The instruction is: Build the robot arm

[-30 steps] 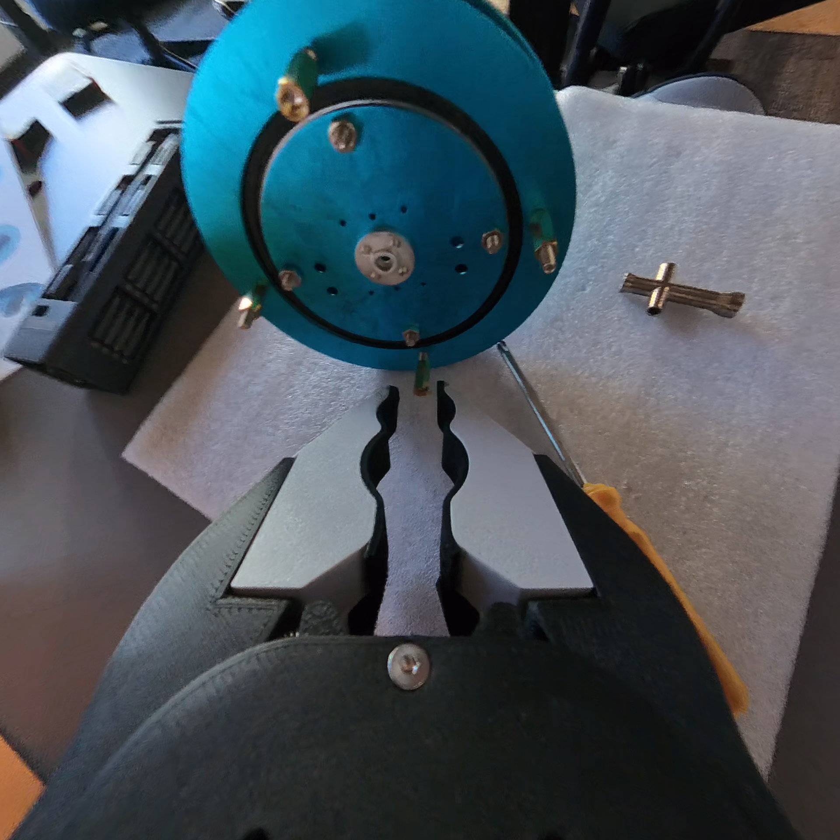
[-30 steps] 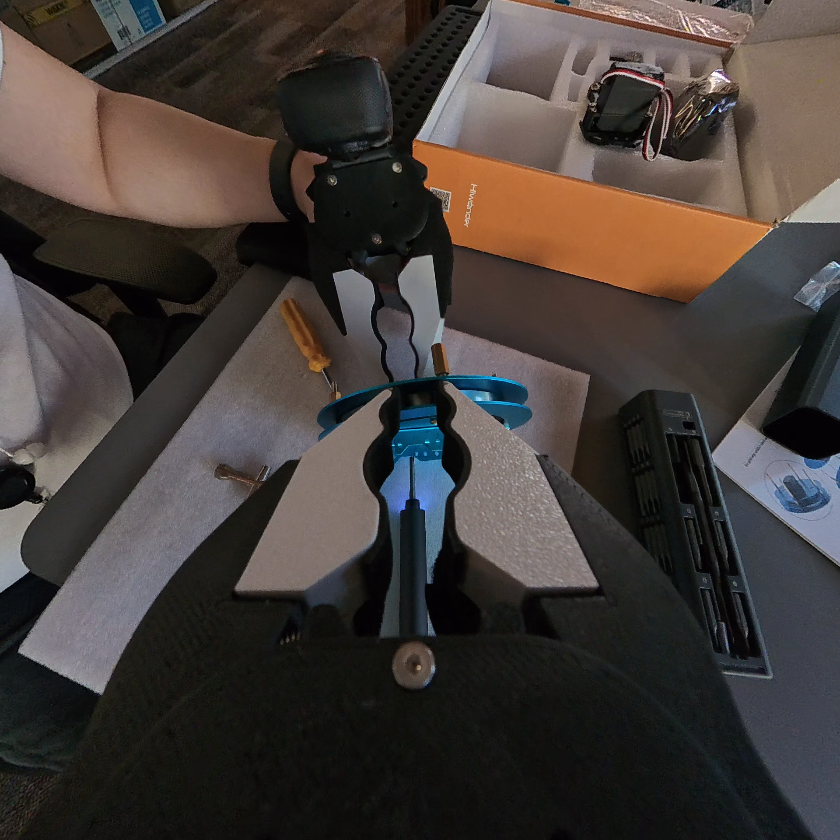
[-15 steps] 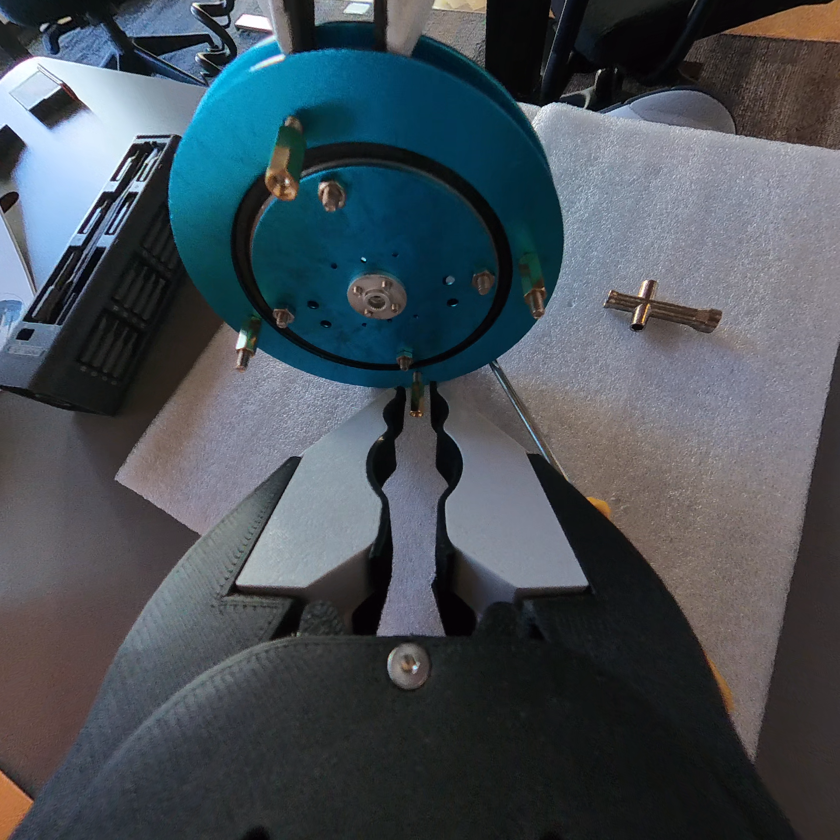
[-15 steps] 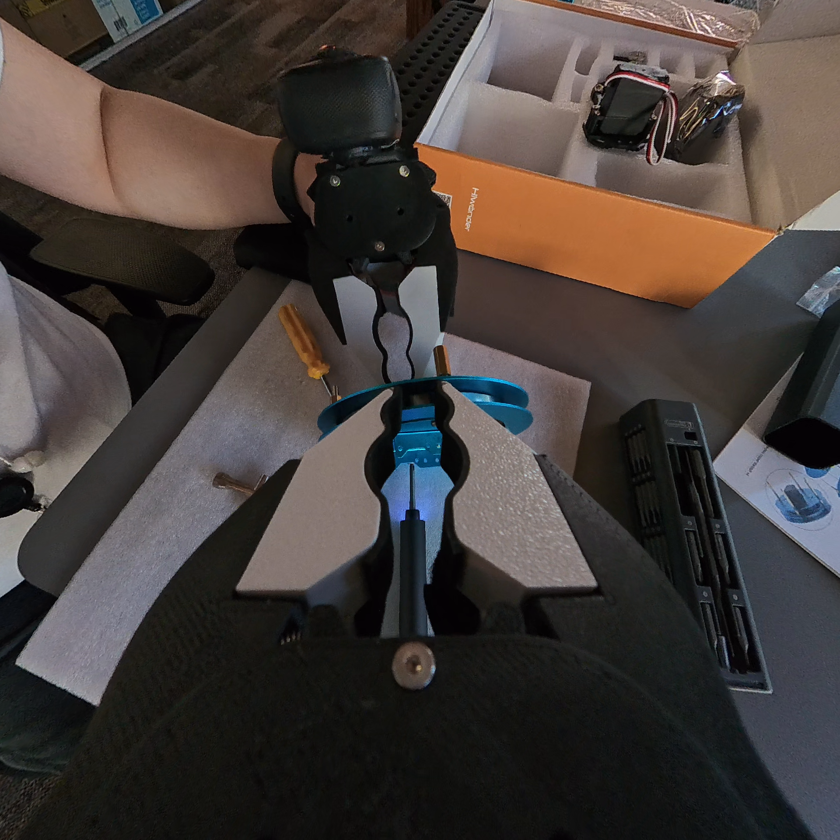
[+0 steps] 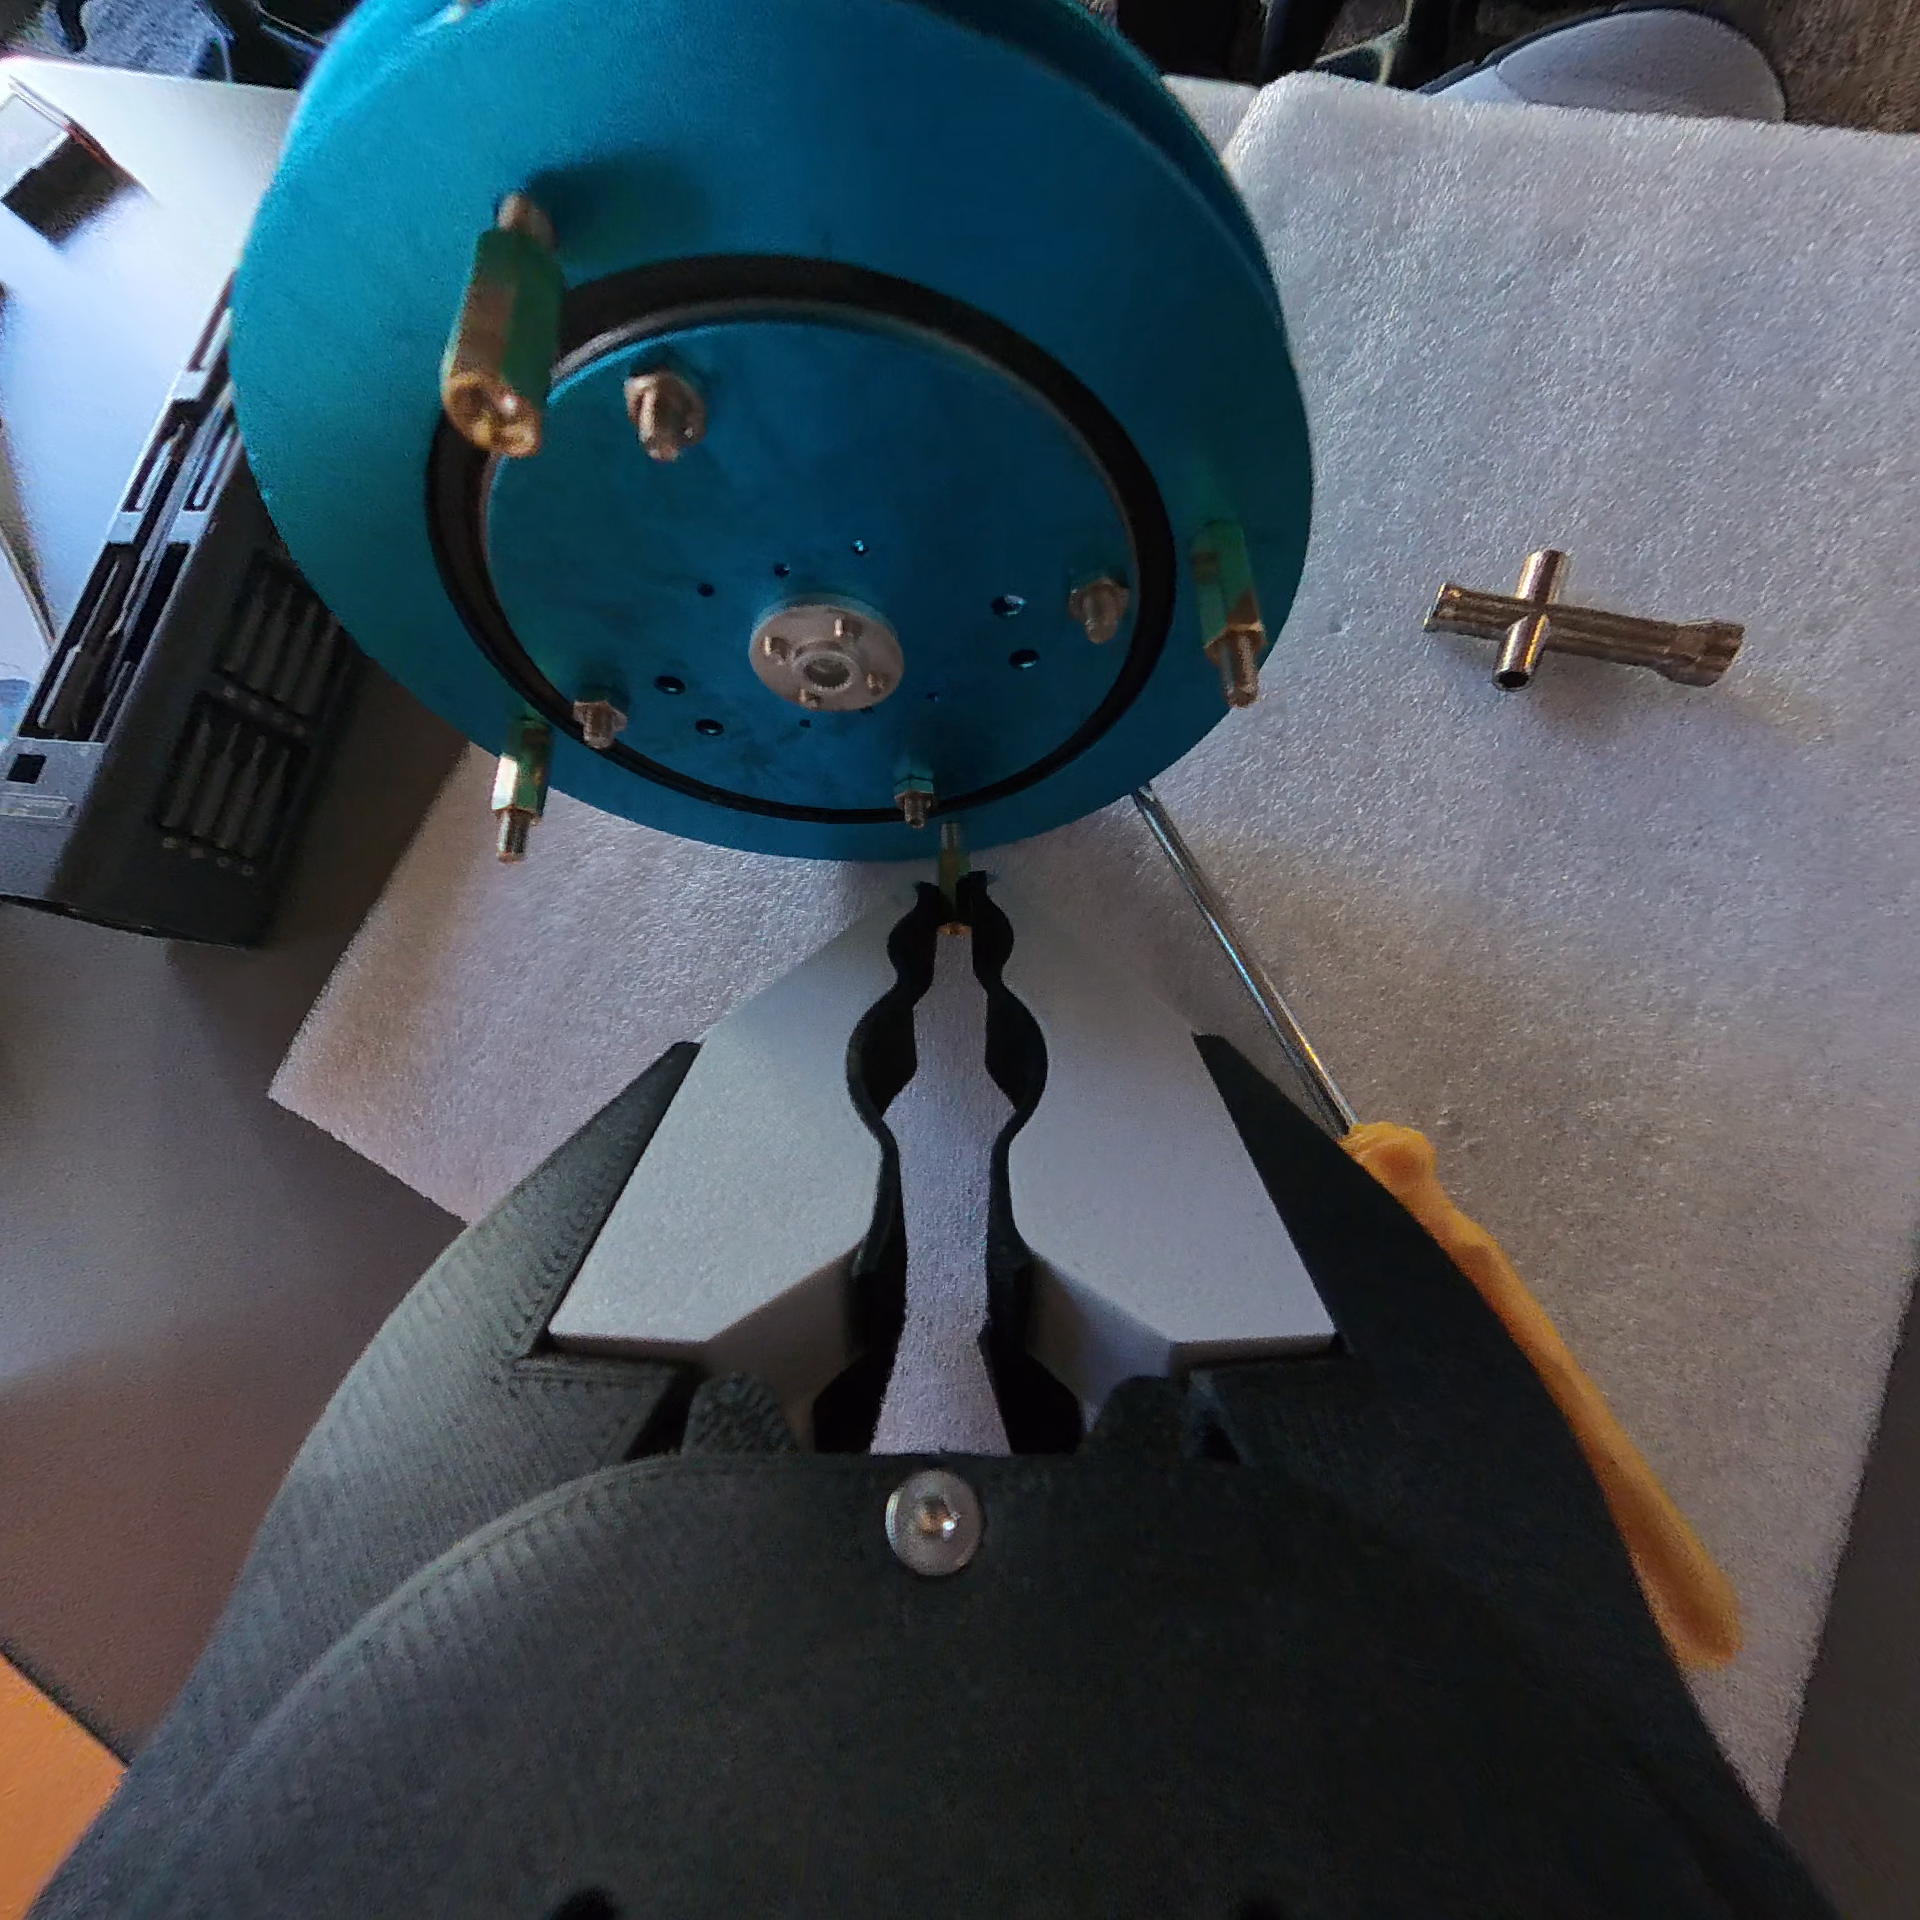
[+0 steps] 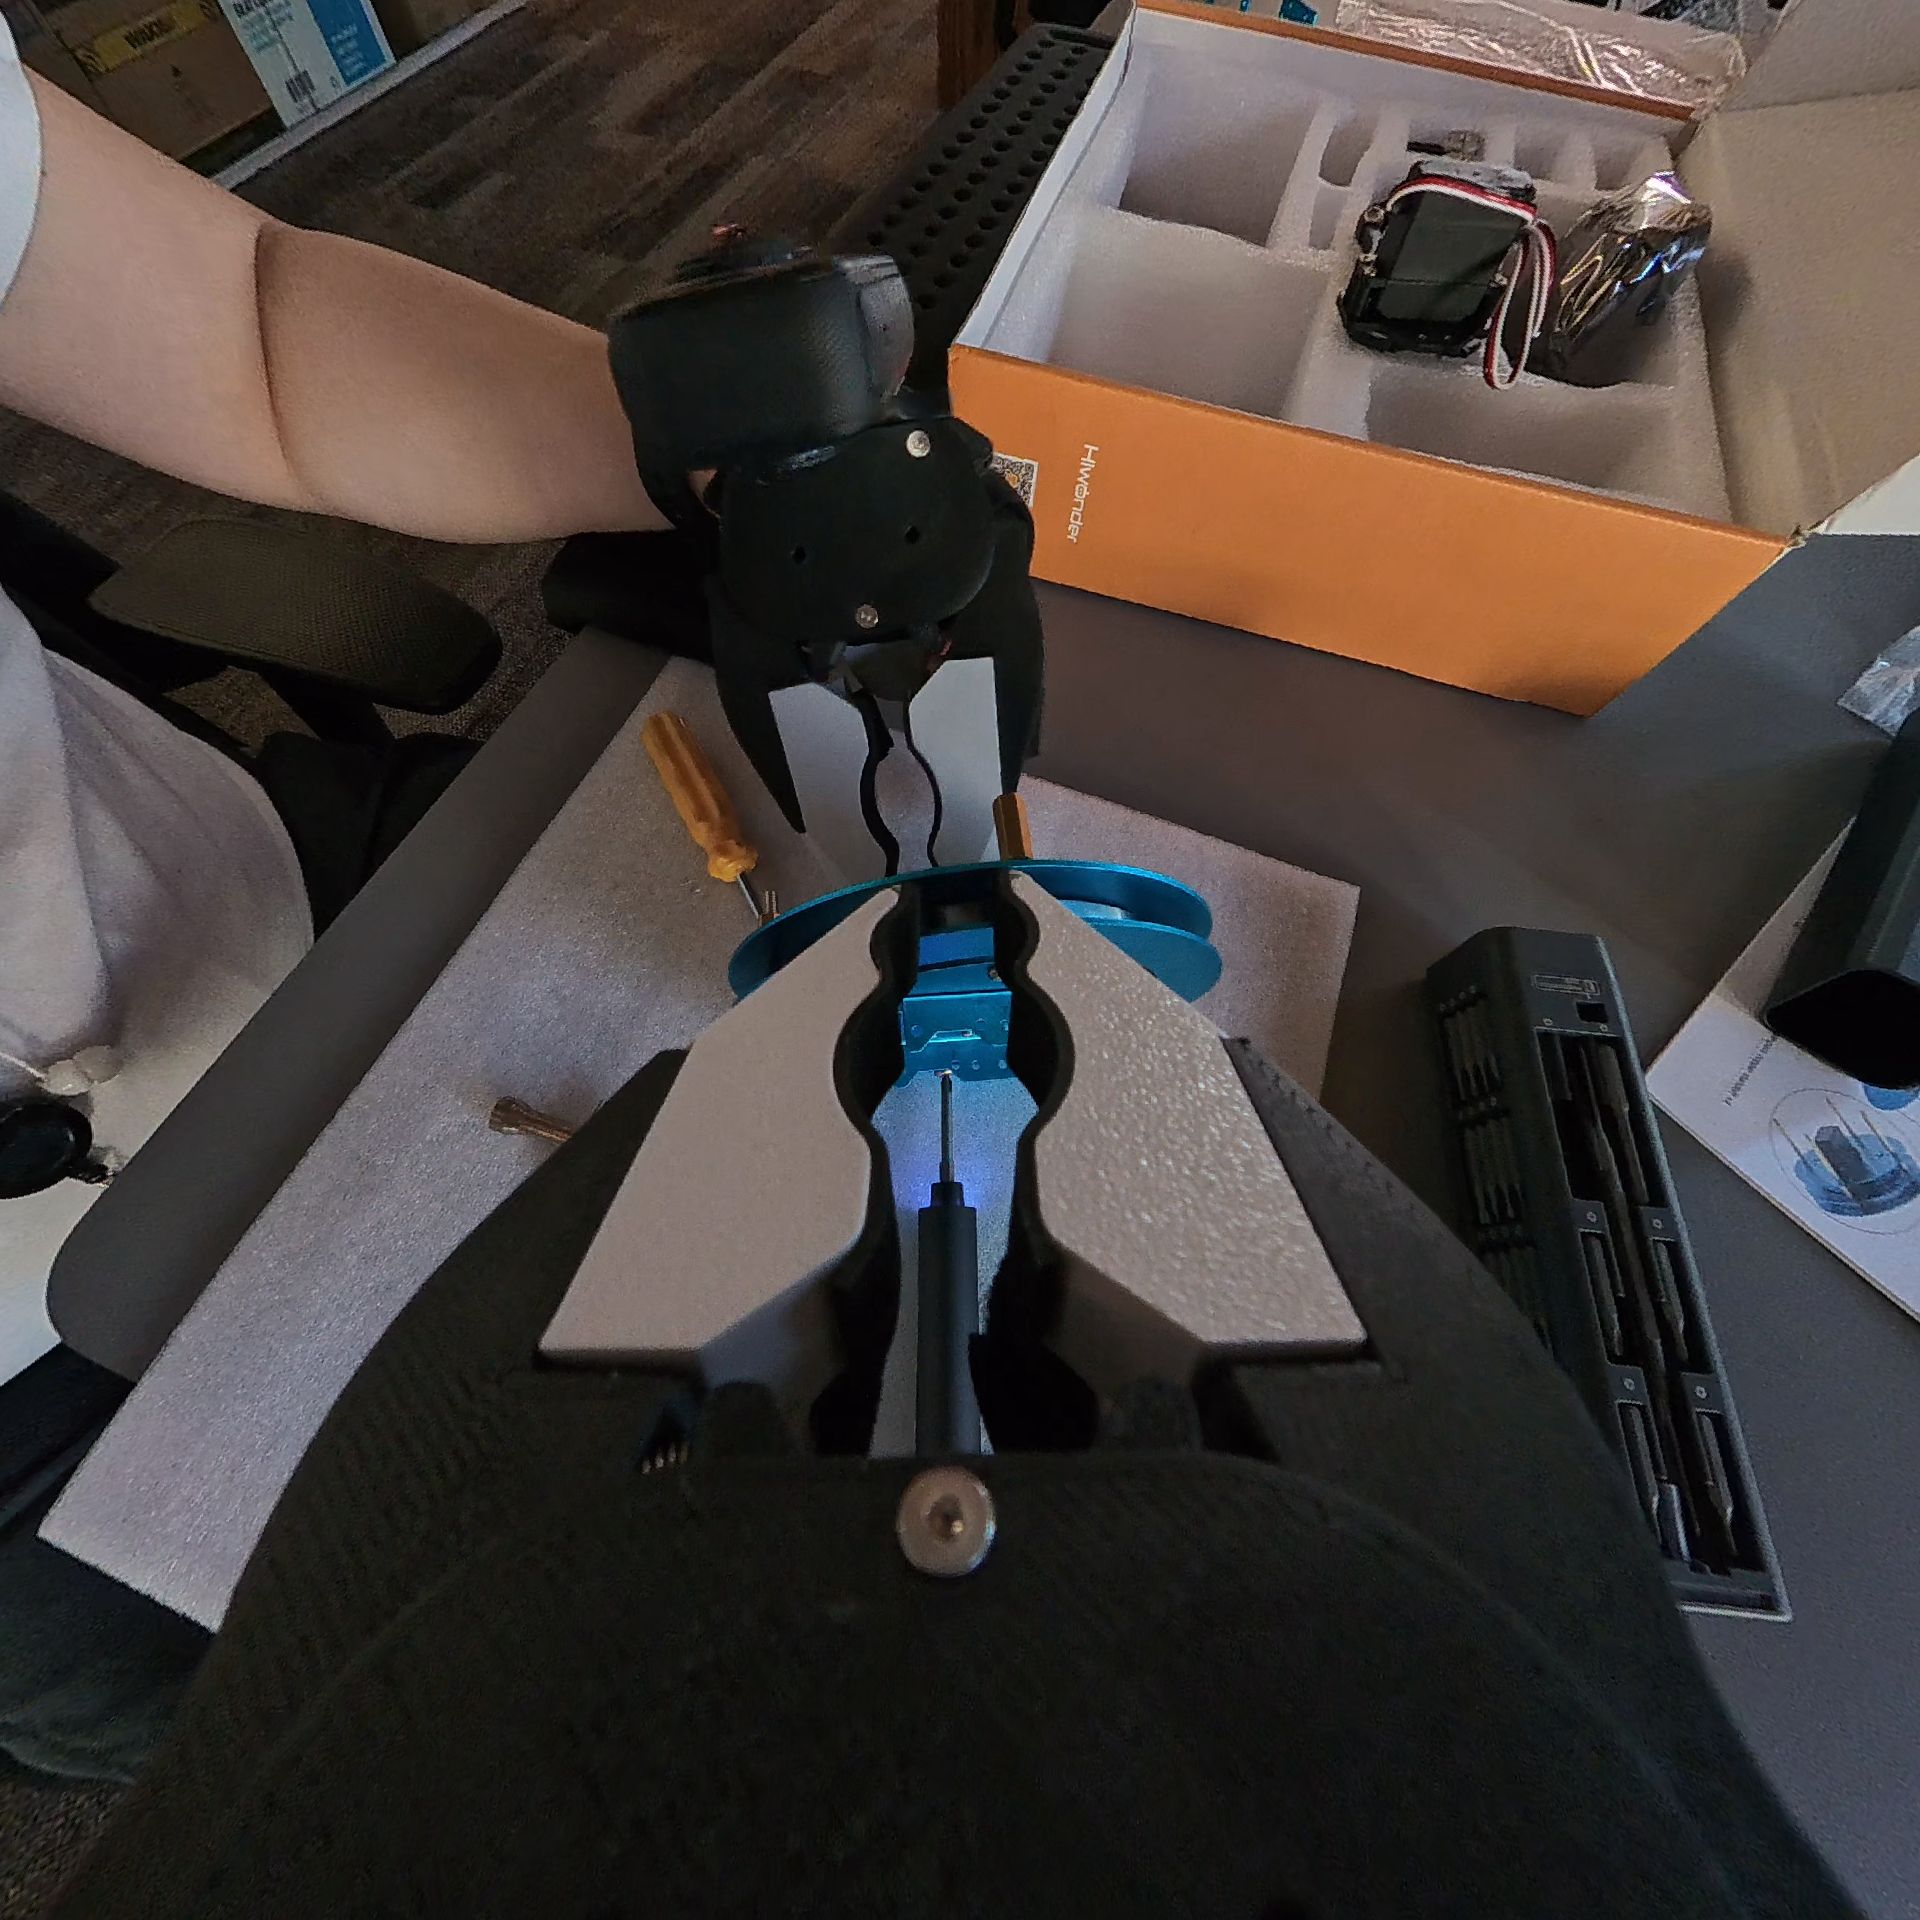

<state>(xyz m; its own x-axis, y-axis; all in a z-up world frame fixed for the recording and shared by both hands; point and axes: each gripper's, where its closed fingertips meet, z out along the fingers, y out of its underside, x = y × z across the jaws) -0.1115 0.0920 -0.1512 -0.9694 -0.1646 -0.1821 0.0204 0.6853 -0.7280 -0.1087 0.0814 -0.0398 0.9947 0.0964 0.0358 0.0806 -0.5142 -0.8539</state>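
A blue round disc assembly [image 5: 769, 416] with brass standoffs stands tilted on edge on the white foam mat [image 5: 1558, 935]. My left gripper [image 5: 952, 899] is shut on the lowest brass standoff [image 5: 952, 868] at the disc's bottom rim. My right gripper [image 6: 956, 894] is shut on a slim black electric screwdriver [image 6: 948, 1320] with a blue light. Its bit touches the blue bracket [image 6: 956, 1029] on the disc's other side [image 6: 1122, 914]. The left gripper also shows in the right wrist view [image 6: 909, 862], behind the disc.
An orange-handled screwdriver [image 5: 1507, 1330] and a metal cross wrench [image 5: 1558, 634] lie on the foam. A black bit case [image 6: 1600, 1247] and a leaflet [image 6: 1787, 1132] lie right. An orange box [image 6: 1351, 540] with foam compartments stands behind. A person's arm [image 6: 364, 395] is left. Some 11 cm of space lies between my two pairs of fingers. From the left gripper's tips to the metal cross wrench [image 5: 1558, 634] is close to 11 cm.
My left gripper's jaws have narrowed and closed on the bottom standoff. The disc now looms closer and more tilted in the left wrist view. The right gripper and its screwdriver have barely moved.
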